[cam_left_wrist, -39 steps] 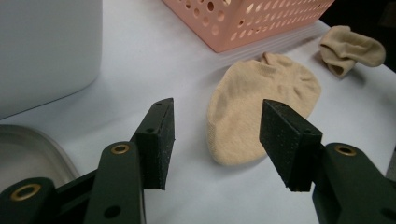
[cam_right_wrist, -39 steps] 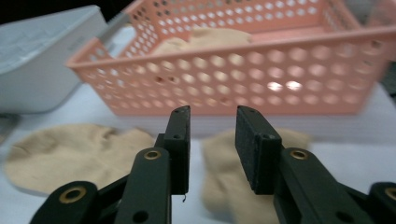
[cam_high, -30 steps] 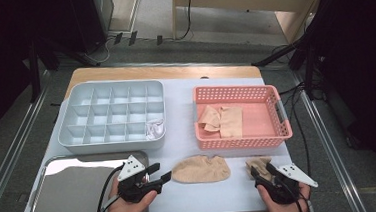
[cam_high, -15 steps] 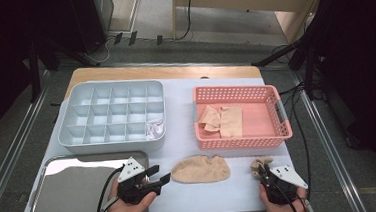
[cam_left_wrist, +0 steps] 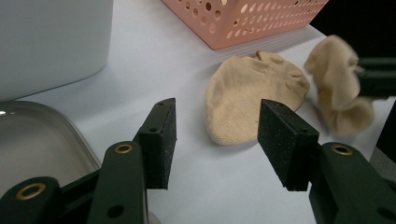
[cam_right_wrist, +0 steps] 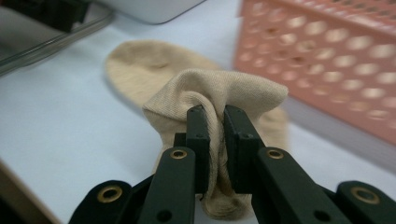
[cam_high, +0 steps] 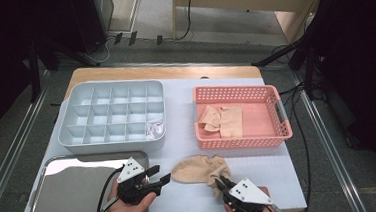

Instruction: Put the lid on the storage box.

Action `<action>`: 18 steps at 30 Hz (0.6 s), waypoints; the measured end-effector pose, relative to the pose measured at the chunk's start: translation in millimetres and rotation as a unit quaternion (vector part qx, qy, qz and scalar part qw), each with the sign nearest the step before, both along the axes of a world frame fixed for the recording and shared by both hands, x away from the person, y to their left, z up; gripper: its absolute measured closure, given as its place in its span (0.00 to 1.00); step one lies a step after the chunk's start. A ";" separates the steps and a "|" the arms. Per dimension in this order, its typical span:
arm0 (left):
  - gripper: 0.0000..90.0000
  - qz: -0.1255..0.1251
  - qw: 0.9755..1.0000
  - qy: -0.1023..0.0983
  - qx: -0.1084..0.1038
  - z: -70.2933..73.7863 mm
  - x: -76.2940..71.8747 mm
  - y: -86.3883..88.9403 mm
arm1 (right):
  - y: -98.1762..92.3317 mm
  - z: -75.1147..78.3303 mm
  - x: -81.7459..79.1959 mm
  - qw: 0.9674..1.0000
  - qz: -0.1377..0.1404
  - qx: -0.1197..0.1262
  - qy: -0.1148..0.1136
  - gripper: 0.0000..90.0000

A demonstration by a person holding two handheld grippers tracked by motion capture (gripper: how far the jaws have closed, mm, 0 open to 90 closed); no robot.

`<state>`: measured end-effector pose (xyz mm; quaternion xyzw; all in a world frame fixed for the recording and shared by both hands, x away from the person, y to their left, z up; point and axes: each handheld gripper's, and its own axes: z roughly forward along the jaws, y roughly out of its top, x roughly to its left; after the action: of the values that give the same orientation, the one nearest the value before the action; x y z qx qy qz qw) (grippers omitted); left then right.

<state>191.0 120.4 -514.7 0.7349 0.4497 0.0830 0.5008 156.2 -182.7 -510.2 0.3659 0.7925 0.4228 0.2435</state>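
We see the white table (cam_high: 186, 116) carrying a steel tray (cam_high: 67, 194) just left of our left gripper (cam_high: 162, 177), a grey divided box (cam_high: 111, 116) beyond it, and a pink basket (cam_high: 239, 117) beyond our right gripper (cam_high: 220, 183). Between the 2 grippers lies a flat beige sock (cam_left_wrist: 247, 100). A second, bunched sock (cam_right_wrist: 210, 100) sits pinched in the right jaws, which have just closed on it. The left jaws stand spread, holding nothing.

Sock (cam_high: 195, 169): plain beige. Basket (cam_high: 238, 142): salmon pink, dotted with holes. Divided box (cam_high: 78, 141): pale grey. Tray (cam_high: 72, 194): shiny silver. Table cover (cam_high: 179, 116): white.
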 end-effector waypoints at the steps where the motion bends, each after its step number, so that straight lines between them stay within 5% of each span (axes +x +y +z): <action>1: 0.53 -0.001 1.000 0.001 0.000 0.0 -0.2 -0.2 | 4.2 -3.4 1.6 1.000 0.009 -0.002 0.009 0.89; 4: 0.53 0.000 1.000 0.002 -0.001 -0.1 -0.4 -0.7 | 9.3 -10.4 5.7 0.999 0.018 0.018 0.037 0.72; 6: 0.53 -0.001 1.000 0.002 -0.002 0.0 -0.4 -0.4 | 7.8 -8.0 5.1 0.998 0.022 0.038 0.033 0.62; 9: 0.53 0.001 1.000 0.002 -0.001 0.1 -0.1 0.4 | -3.0 3.3 2.6 0.996 0.019 0.086 0.018 0.61; 12: 0.53 0.000 1.000 0.002 0.000 -0.1 0.0 0.3 | -16.4 8.9 2.0 0.992 -0.015 0.120 0.021 0.64; 16: 0.53 -0.002 1.000 0.002 -0.002 -0.2 -0.5 -0.7 | -26.0 1.2 2.5 0.984 -0.041 0.155 0.072 0.60; 18: 0.53 -0.005 1.000 0.000 -0.004 -0.1 -0.8 -1.4 | -23.1 -3.7 2.3 0.985 -0.044 0.142 0.088 0.60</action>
<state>190.2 119.1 -514.8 0.7350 0.4467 0.0790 0.5040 158.5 -205.9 -513.9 0.4672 0.7259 0.4860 0.1368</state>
